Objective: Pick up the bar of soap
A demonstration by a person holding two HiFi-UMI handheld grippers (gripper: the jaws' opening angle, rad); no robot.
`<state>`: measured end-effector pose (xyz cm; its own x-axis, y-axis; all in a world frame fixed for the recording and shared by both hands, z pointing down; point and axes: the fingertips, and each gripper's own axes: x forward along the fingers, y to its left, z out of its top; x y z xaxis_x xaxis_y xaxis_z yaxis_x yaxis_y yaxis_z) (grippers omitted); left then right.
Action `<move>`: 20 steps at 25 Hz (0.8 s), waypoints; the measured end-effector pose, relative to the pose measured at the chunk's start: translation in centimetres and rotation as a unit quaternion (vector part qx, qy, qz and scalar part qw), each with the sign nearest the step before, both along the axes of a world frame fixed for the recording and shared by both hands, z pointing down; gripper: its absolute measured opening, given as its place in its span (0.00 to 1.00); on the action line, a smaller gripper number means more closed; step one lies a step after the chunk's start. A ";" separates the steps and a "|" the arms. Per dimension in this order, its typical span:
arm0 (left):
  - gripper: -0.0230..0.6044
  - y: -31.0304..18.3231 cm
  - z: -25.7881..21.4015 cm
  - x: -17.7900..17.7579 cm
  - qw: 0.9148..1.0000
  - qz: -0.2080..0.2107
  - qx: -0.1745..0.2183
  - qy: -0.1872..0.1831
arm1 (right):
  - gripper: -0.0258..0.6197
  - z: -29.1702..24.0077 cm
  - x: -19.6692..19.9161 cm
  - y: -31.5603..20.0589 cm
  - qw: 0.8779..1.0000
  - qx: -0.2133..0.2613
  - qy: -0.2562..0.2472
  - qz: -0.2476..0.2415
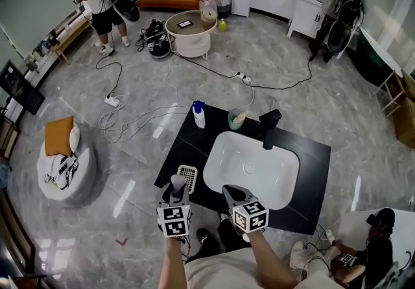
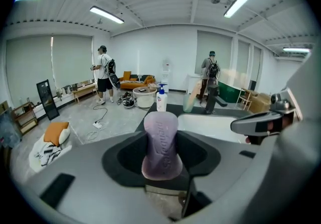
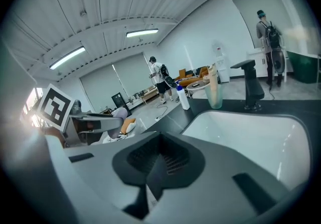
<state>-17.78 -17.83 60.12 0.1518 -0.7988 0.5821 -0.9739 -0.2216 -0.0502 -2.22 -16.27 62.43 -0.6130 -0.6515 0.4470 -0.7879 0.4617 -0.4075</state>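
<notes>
**Left gripper view says it all: soap's in the jaws**

So the left gripper (image 2: 162, 161) is pinching the soap bar (image 2: 160, 137) btwn its two pads. It's a purple-ish bar, standing upright, w/ raised lettering down the face that I can't read.

From the head view the soap dish (image 1: 187, 177) on the black counter (image 1: 311, 151) looks bare; you can see its grid, and the bar sits in the left gripper just beside it, at the counter's front left corner. Can't tell exactly how far it's clear of the dish, tbh.

The right gripper (image 3: 152, 166) has its jaws pressed together on nothing, parked by the front rim of the sink (image 1: 224, 151). Not doing any work atm.

Imo the grab step is done and we're at the lift/hold part, so the task is basically there.

Next move just needs a steady squeeze and a straight rise away from the dish. Soap's slick and rounded, so it could squirt out if the grip loosens or the bar gets tilted. The pump bottle (image 1: 199, 115) and faucet (image 1: 268, 127) are well apart from all this, so no clash there.
</notes>
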 end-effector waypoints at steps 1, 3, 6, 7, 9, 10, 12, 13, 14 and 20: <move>0.34 0.3 -0.3 0.0 1.000 0.001 0.005 0.002 | 0.04 -0.2 -0.1 0.3 1.000 0.004 0.001 0.001; 0.34 1.0 -0.7 -0.1 1.000 0.001 0.015 0.006 | 0.04 -0.5 -0.2 1.0 1.000 0.011 0.004 0.004; 0.34 2.1 -1.2 -0.4 0.999 0.004 0.031 0.016 | 0.04 -0.6 0.0 2.0 0.999 0.024 0.007 0.025; 0.34 2.5 -1.3 -0.6 0.999 0.005 0.037 0.018 | 0.04 -0.4 0.0 2.5 0.999 0.028 0.009 0.035; 0.34 3.3 -1.6 -1.0 0.999 0.006 0.048 0.018 | 0.04 -0.2 0.1 3.4 0.998 0.034 0.011 0.050; 0.34 3.4 -1.8 -1.1 0.998 0.007 0.054 0.019 | 0.04 -0.2 0.3 3.8 0.998 0.037 0.013 0.056; 0.34 3.8 -2.3 -1.2 0.998 0.010 0.065 0.021 | 0.04 -0.2 0.7 4.6 0.996 0.045 0.017 0.069; 0.34 4.1 -2.5 -1.2 0.997 0.010 0.071 0.024 | 0.04 -0.3 1.0 5.0 0.996 0.049 0.019 0.075; 0.34 4.4 -2.8 -1.2 0.997 0.009 0.077 0.026 | 0.04 -0.3 1.2 5.5 0.995 0.054 0.022 0.081; 0.34 6.3 -4.1 -1.7 0.994 0.005 0.103 0.034 | 0.04 -0.8 1.6 6.1 0.993 0.069 0.019 0.097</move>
<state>-19.52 -11.57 56.02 0.1942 -0.8985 0.3937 -0.9742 -0.2236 -0.0296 -0.64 -10.16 61.61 -0.4543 -0.8125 0.3654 -0.8810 0.3490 -0.3194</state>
